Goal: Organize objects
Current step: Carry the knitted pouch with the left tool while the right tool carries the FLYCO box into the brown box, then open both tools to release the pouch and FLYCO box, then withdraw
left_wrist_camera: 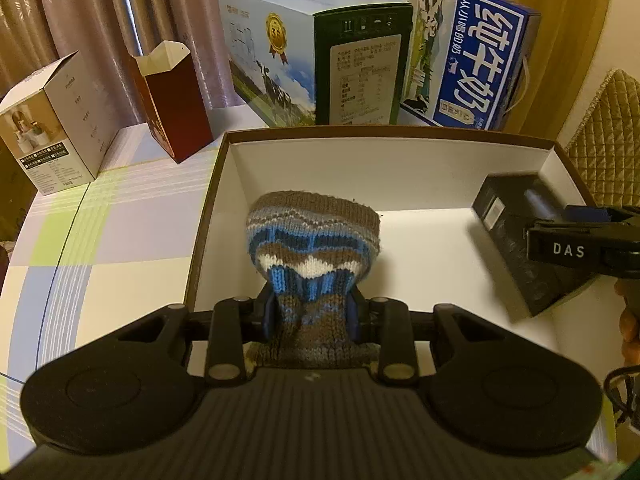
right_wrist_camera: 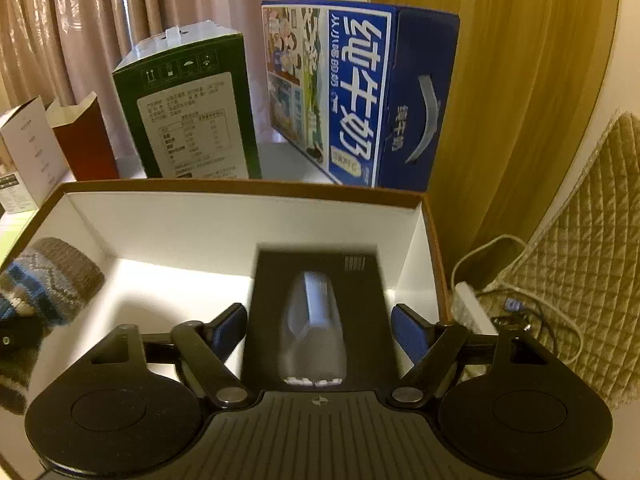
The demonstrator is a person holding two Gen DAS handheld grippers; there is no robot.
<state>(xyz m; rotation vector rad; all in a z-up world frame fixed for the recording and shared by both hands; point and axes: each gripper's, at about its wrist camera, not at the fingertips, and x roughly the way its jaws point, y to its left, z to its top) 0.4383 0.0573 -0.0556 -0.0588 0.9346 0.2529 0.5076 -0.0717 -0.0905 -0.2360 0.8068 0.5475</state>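
Note:
My left gripper (left_wrist_camera: 314,312) is shut on a blue, brown and white knitted hat (left_wrist_camera: 314,240) and holds it inside an open white-lined box (left_wrist_camera: 360,168). The hat also shows at the left of the right wrist view (right_wrist_camera: 44,280). A black product box (right_wrist_camera: 318,312) lies between the blue pads of my right gripper (right_wrist_camera: 320,330) over the right side of the white-lined box (right_wrist_camera: 240,224). The pads look slightly apart from its sides, and the black box is motion-blurred. In the left wrist view the black box (left_wrist_camera: 516,240) is tilted, with the right gripper (left_wrist_camera: 576,248) on it.
Behind the open box stand a green-sided milk carton (left_wrist_camera: 312,60) and a blue milk carton (left_wrist_camera: 468,60). A dark red open box (left_wrist_camera: 176,108) and a white box (left_wrist_camera: 52,124) stand at the left on the checked tablecloth (left_wrist_camera: 100,248). A quilted chair (right_wrist_camera: 568,260) and cables are at the right.

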